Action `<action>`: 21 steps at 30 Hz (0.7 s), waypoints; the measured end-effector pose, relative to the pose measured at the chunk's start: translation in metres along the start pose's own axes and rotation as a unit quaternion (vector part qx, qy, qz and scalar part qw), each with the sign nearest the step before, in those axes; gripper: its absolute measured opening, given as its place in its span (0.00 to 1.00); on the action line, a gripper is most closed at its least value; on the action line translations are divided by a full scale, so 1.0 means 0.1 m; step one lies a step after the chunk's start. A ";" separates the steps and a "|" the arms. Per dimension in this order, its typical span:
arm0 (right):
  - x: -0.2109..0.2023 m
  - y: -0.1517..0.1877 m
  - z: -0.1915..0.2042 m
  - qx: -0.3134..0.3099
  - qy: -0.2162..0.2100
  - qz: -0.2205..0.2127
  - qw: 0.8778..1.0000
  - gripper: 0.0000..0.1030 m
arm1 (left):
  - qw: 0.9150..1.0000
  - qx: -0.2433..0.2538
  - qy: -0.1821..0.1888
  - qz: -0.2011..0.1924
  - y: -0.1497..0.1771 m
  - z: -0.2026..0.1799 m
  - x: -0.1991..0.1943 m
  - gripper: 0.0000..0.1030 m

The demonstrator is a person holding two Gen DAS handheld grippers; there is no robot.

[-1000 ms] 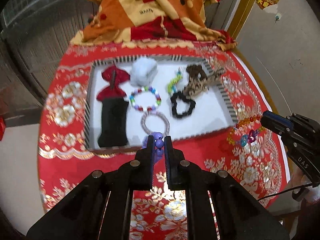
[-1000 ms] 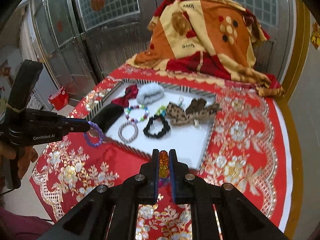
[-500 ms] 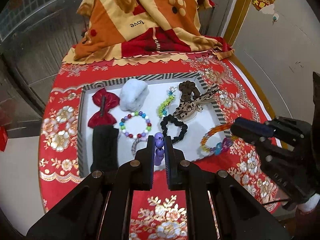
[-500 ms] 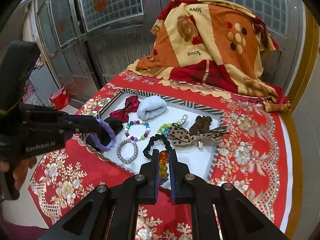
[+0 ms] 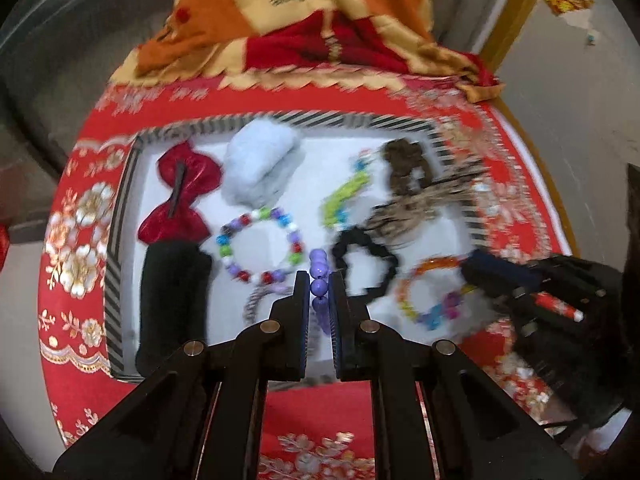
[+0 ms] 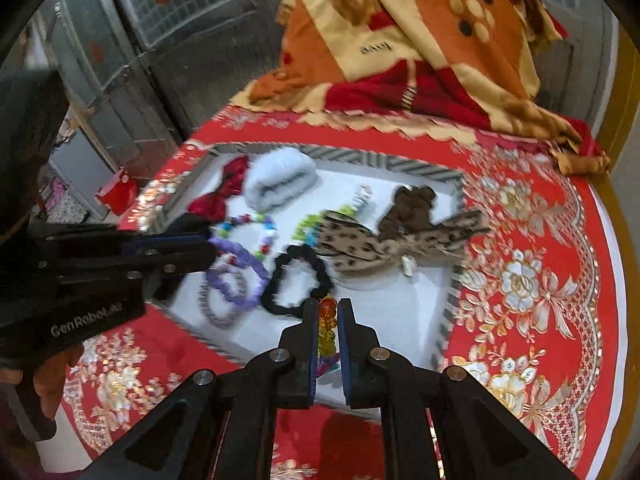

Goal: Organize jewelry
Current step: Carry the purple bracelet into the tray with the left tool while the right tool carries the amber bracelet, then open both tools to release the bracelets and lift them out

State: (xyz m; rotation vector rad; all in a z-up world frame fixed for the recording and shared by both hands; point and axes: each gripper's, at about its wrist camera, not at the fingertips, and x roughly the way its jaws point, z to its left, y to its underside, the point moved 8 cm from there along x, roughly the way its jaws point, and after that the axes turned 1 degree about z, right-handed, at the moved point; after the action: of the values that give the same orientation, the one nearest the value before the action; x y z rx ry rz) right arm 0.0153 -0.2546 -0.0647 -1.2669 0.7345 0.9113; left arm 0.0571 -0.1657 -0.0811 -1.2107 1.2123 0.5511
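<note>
Claws both clenched, each on a bracelet. Left claw (image 5: 319, 280) grips a purple bead bracelet (image 5: 319, 270); in the right wrist view its loop (image 6: 239, 276) hangs over the near-left part of the tray, above a silver-grey ring bracelet (image 6: 218, 306) lying on the tray floor. Right claw (image 6: 327, 306) grips an orange and multicolour bead bracelet (image 6: 327, 330); in the left wrist view its loop (image 5: 430, 292) hangs over the tray's near-right corner. Both claws point steeply down at the tray.

Tray (image 5: 120, 216) is white inside with a striped rim and sits on a red floral tabletop (image 6: 532, 280). Near row in tray: long black fabric piece (image 5: 170, 304) at left, black scrunchie (image 5: 366, 262) just right of the purple beads. Middle: multicolour bead bracelet (image 5: 260, 246), green bead strand (image 5: 344, 196), leopard-print bow (image 6: 384, 246). Far row: red bow (image 5: 180, 200), pale blue fluffy scrunchie (image 5: 260, 168), brown scrunchie (image 5: 406, 164).

Behind the tray, an orange, red and cream blanket (image 6: 420, 48) is heaped on the far edge of the tabletop. Frames are motion-blurred; fine detail is unclear.
</note>
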 end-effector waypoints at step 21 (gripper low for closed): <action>0.25 0.14 -0.13 0.010 0.016 0.017 1.000 0.38 | 0.998 -0.052 -0.039 -0.014 0.17 0.36 0.06 0.40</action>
State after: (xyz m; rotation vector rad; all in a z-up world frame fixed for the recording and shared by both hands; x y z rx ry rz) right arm 0.0156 -0.2620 -0.0952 -1.2567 0.7914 0.9113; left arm 0.0593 -0.1286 -0.0977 -1.2790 1.1105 0.6417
